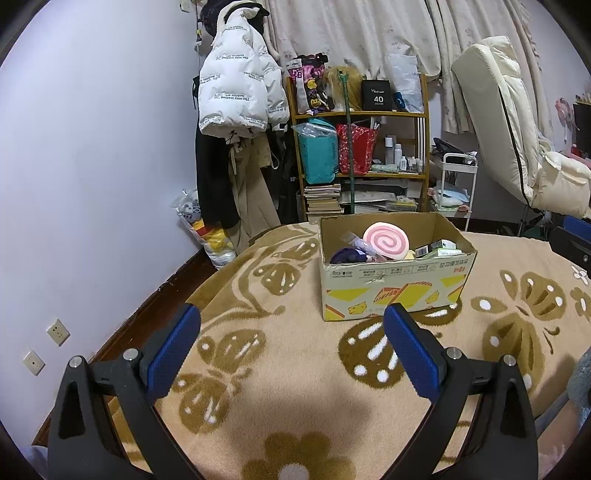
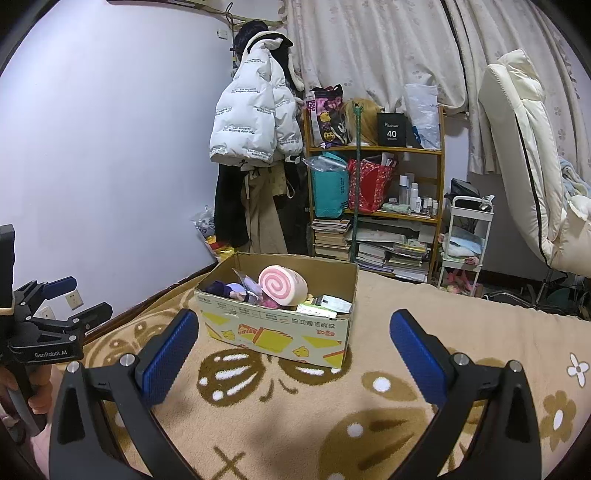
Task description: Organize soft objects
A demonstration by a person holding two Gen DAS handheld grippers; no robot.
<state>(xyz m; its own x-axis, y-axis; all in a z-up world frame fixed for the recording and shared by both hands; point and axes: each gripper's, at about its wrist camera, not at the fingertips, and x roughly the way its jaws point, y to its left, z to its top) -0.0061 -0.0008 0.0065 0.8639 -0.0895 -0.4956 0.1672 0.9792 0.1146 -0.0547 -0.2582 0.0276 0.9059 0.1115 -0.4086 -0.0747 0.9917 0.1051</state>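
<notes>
Cardboard box point(image 1: 391, 284), open-topped, on fleecy blanket point(image 1: 295, 369); holds pink swirl cushion point(image 1: 385, 240). Left gripper point(image 1: 291, 317) and right gripper point(image 2: 293, 325) gape wide, empty.

Plain lilac wall point(image 1: 110, 147) was seen at left, two sockets point(image 1: 58, 331) mounted low on it. Dark wood skirting point(image 1: 155, 295) ran along the bed's left edge. Bed was covered by a tan blanket point(image 1: 295, 369) with brown butterfly pattern. A white puffer jacket point(image 1: 236, 85) was hung over darker clothes at the wall corner. A cluttered wooden shelf point(image 1: 360, 114) was placed beyond the far edge, books stacked at its base. Floral curtains point(image 1: 369, 33) were drawn behind it. A white trolley point(image 2: 465, 236) and a cream recliner point(image 2: 524, 155) were seen at right.
</notes>
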